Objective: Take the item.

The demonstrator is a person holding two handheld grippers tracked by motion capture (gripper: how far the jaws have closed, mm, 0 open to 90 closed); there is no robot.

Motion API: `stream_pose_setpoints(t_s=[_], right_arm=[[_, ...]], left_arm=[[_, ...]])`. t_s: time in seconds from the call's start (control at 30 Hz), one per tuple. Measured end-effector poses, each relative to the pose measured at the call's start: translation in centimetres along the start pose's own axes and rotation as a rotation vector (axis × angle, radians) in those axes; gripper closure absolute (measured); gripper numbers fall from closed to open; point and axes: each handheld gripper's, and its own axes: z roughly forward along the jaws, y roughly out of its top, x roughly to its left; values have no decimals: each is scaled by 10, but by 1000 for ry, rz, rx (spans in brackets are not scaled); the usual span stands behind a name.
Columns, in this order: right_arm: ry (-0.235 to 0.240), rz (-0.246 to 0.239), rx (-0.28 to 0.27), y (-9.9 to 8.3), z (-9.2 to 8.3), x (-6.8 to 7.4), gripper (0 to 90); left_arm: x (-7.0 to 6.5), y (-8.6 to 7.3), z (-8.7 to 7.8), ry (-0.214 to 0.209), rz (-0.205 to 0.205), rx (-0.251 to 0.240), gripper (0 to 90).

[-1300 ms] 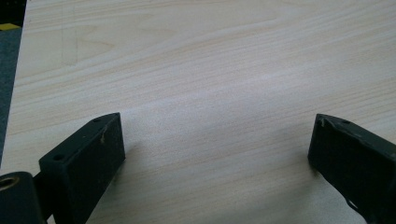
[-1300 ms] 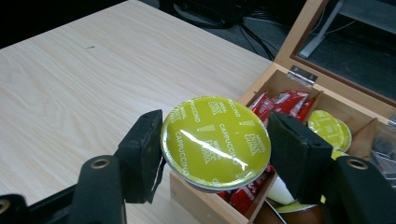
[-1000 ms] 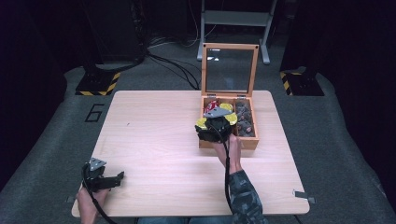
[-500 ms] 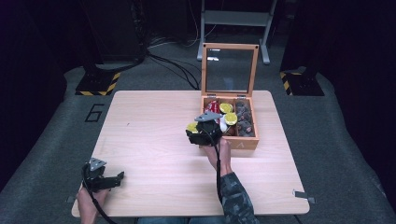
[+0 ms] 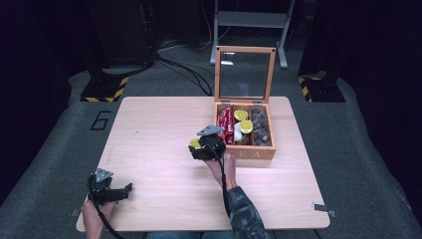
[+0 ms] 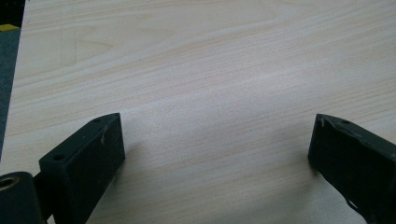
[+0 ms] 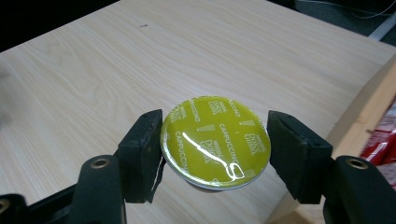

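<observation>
right gripper [image 7: 215,154] pinches a yellow coffee capsule [image 7: 215,141] between its 2 jaws, foil lid up, tilted toward the camera. left gripper [image 6: 217,154] wide open, holding nothing.

Two tools [image 5: 124,190] [image 5: 195,149], one wooden box [image 5: 247,153]

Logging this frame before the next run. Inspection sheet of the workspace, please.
Surface: light wooden table, mostly bare.
Job's things: yellow-lidded coffee capsule gripped in the right tool; wooden box at the table's far right, glass lid standing open, holding red packets, more yellow capsules and dark items.
Clutter: nothing seen on the table outside the box.
Grippers: left tool open, resting near the table's near-left corner; right tool shut on the capsule, above the table left of the box.
Cables: one trails from each tool; black cables on the floor behind.
Surroundings: grey floor, hazard-striped bases, metal frame behind.
</observation>
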Motion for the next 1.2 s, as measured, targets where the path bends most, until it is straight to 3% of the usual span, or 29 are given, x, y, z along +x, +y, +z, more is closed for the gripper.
stream_pose_setpoints(t_s=[0.27,0.57,0.93,1.2], right_arm=[[32,26,19,-15,26,6,374],[42,23,51,-25,48,8,374],[31,18,89,-29,62,16,373],[31,3,82,-30,64,17,371]], left_arm=[[0,0,0,-2,-1,-2,36],[0,0,0,-2,1,1,36],[0,0,0,-2,1,1,36],[0,0,0,-2,1,2,36]])
